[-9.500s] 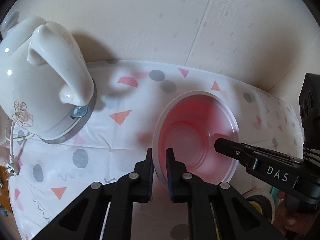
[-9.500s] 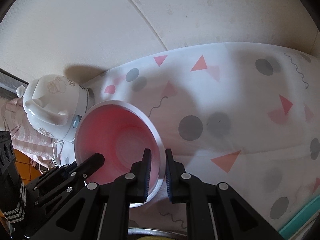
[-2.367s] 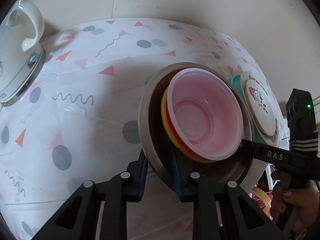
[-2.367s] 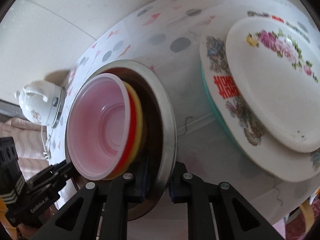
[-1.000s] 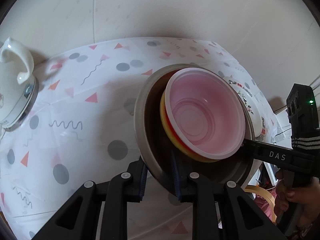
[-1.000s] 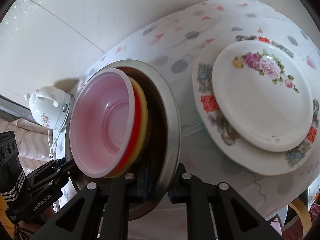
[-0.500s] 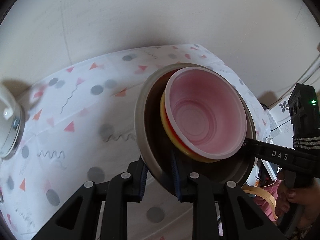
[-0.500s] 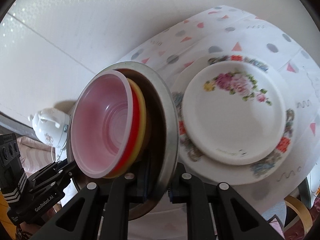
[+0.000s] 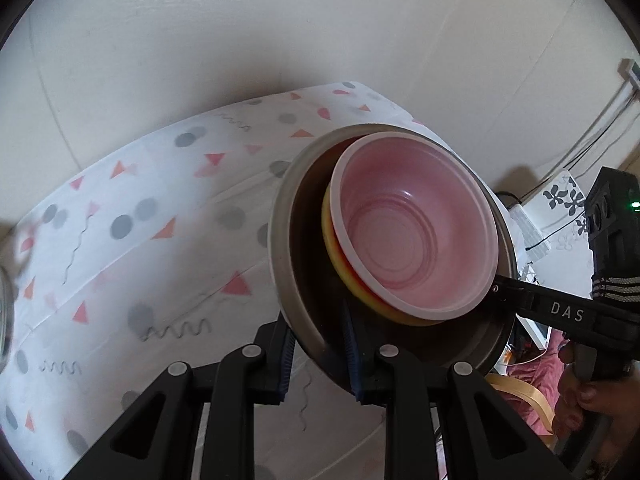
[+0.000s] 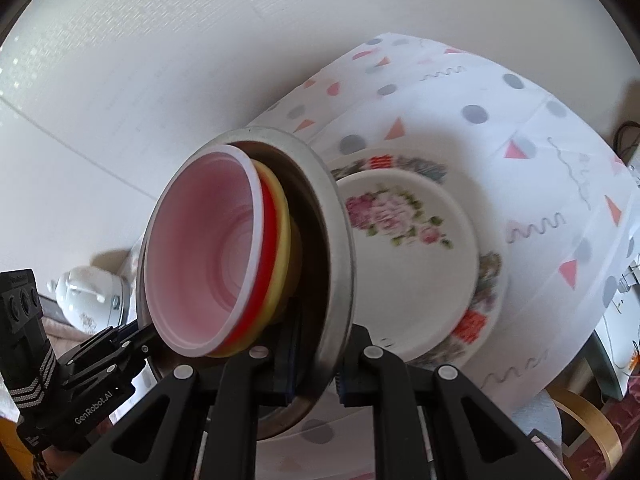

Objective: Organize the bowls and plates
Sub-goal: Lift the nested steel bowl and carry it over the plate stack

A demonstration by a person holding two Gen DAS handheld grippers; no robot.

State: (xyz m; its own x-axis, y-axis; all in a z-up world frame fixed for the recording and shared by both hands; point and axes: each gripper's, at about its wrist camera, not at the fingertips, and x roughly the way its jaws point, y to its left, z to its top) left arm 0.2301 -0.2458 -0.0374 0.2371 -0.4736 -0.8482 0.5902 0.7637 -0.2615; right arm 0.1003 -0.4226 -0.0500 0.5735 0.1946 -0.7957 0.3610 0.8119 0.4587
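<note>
Steel bowl (image 9: 298, 312), nested with plastic bowls (image 9: 412, 236), was held above the counter (image 9: 160, 240) near the plates (image 10: 416, 264), both grippers' jaws clamped on opposite rims; its stiff, slippery rim probably demanded firm grip.

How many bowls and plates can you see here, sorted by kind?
Metal bowl: 1
Plastic bowls nested inside it: 3, pink bowl, red bowl, yellow bowl
Floral plates, stacked on the table: 2, small plate on large plate
Total: 6
</note>
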